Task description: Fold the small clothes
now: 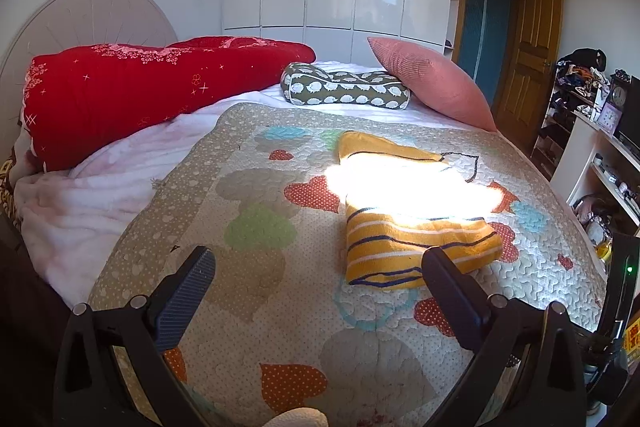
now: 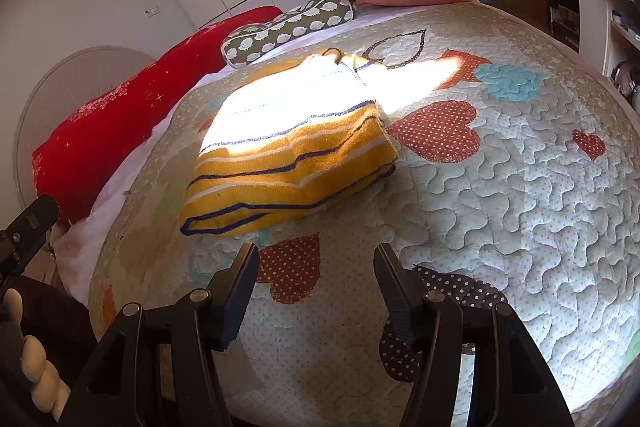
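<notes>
We are between folds, as best we can judge. The yellow striped garment [image 2: 292, 155] lies on the quilt [image 2: 500, 187] already doubled into a thick, roughly rectangular packet, and neither tool has hold of it.

Left gripper [image 1: 320, 287]: jaws wide apart, nothing between the pads, quilt showing in the gap. The right-hand finger sits just in front of the packet's near corner in that view; contact cannot be told.

Right gripper [image 2: 316, 287]: jaws parted, empty, poised just short of the near edge of the garment, with a red dotted heart patch showing between the fingers.

Next move, our reading: either one more fold or a tidy. That calls for a jaw to slide under the near edge, catch all layers at once, and carry them over toward the far end without dragging the quilt along. The packet looks thick at the near edge, so a shallow bite may take only the top layers and spill the stack.

The garment itself: knit fabric, mustard yellow with white bands and thin navy lines, navy trim along the open near edge. Layers stack slightly askew. A hard patch of sunlight washes out its far half, so detail there is lost; a neck or cuff opening seems to sit at the far end.

It lies mid-quilt, well clear of the pink pillow [image 1: 432, 83] and patterned cushion [image 1: 344, 89].
</notes>
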The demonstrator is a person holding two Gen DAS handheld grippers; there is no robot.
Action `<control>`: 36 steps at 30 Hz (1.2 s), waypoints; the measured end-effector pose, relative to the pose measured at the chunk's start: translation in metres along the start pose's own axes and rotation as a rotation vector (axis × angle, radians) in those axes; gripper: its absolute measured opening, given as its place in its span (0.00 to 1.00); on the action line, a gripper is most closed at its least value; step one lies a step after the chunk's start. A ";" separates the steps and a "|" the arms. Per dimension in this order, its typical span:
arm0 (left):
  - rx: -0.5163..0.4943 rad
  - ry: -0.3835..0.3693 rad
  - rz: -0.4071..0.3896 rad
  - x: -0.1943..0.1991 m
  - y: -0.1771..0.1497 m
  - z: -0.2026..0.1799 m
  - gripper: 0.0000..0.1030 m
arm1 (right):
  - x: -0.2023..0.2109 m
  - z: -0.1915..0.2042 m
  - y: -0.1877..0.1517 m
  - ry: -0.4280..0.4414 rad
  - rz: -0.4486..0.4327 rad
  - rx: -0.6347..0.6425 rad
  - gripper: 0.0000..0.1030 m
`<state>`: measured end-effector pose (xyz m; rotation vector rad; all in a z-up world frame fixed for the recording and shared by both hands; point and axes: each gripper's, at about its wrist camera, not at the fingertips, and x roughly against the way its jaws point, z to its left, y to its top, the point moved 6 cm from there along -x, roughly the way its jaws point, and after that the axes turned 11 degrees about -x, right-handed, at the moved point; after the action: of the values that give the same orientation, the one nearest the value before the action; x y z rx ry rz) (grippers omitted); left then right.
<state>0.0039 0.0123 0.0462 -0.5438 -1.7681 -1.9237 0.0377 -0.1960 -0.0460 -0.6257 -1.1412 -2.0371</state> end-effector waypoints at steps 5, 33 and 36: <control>0.015 -0.008 0.057 -0.013 -0.007 0.002 1.00 | 0.001 -0.004 0.001 -0.012 -0.006 -0.003 0.62; -0.041 -0.109 0.174 -0.036 -0.037 -0.022 1.00 | 0.013 -0.009 0.006 -0.106 -0.073 0.048 0.63; -0.035 -0.117 0.187 -0.039 -0.039 -0.022 1.00 | 0.014 -0.007 0.006 -0.111 -0.078 0.062 0.63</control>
<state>0.0134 -0.0046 -0.0103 -0.8193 -1.6904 -1.8295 0.0333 -0.2087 -0.0368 -0.6804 -1.3073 -2.0446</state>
